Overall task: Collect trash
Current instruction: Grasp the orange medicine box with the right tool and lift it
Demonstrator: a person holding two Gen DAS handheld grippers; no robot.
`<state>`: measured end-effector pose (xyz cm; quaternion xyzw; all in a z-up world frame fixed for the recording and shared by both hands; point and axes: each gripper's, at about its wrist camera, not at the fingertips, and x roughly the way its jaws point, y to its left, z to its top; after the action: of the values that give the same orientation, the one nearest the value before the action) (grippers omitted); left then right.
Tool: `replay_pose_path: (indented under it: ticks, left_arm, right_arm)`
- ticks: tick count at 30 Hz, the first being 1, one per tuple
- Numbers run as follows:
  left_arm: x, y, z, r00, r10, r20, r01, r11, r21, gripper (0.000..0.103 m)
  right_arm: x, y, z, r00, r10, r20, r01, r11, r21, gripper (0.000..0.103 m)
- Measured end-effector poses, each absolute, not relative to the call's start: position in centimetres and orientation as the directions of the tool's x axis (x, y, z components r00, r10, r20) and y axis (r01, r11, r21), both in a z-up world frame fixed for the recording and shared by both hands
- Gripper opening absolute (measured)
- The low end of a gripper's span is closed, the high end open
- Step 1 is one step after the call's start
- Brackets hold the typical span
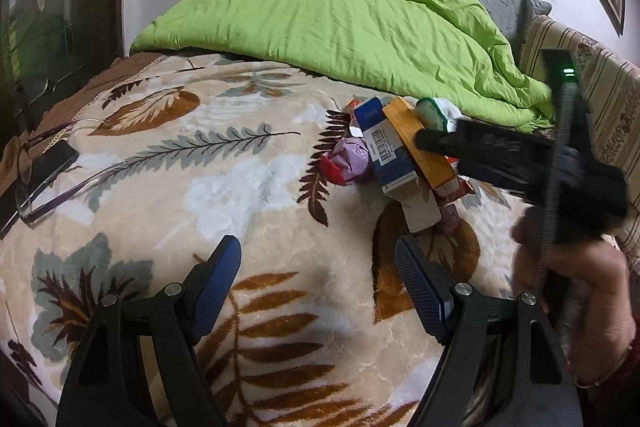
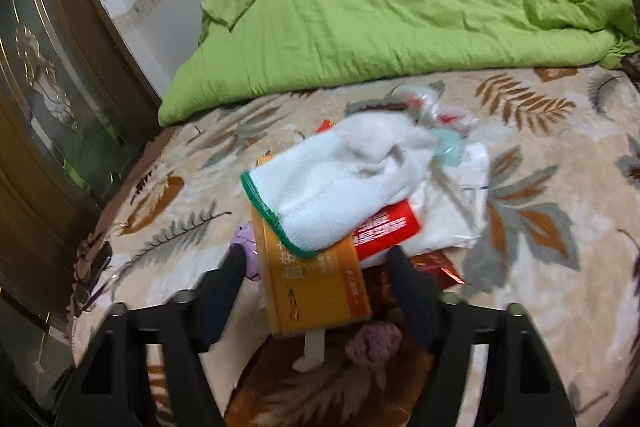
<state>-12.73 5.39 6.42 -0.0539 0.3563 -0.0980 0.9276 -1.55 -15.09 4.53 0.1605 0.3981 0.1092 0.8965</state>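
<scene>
Step in hand: a reach into the trash pile is judged to be under way; nothing is held yet.
Trash pile: a heap is seen on the leaf-patterned blanket [image 1: 224, 187] of the bed, just in front of the green quilt [image 1: 340, 23].
Orange box [image 2: 316, 287]: it is found at the near edge of the heap, partly covered by the white cloth [image 2: 332, 183], with the blue box [image 1: 384, 147] lying beside it.
Right gripper [image 2: 316, 287]: its jaws are spread apart and placed either side of the orange box; contact cannot be told through the blur.
Left gripper [image 1: 318, 263]: it is held open and empty above bare blanket, short of the heap.
Next move: a squeeze across the orange box's narrow sides is called for, and the cloth draped on top may need to be shed.
Not trash: glasses [image 1: 36, 175] and a phone [image 1: 38, 179] are left well apart at the blanket's edge.
</scene>
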Motion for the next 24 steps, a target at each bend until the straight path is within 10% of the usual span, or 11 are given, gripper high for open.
replay_pose_path:
  ticks: [15, 24]
  left_arm:
    - [-10.9, 4.2, 6.0, 0.687, -0.228, -0.689, 0.151, 0.973, -0.172, 0.079]
    - [-9.0, -3.6, 6.7, 0.604, -0.376, -0.702, 0.394, 0.907, -0.146, 0.079]
  right_arm:
    - [-12.2, -19.3, 10.1, 0.797, 0.419, -0.435, -0.202, 0.864, 0.462, 0.056]
    - [-12.9, -25.5, 8.8, 0.821, 0.111, -0.56, 0.155, 0.901, 0.405, 0.056]
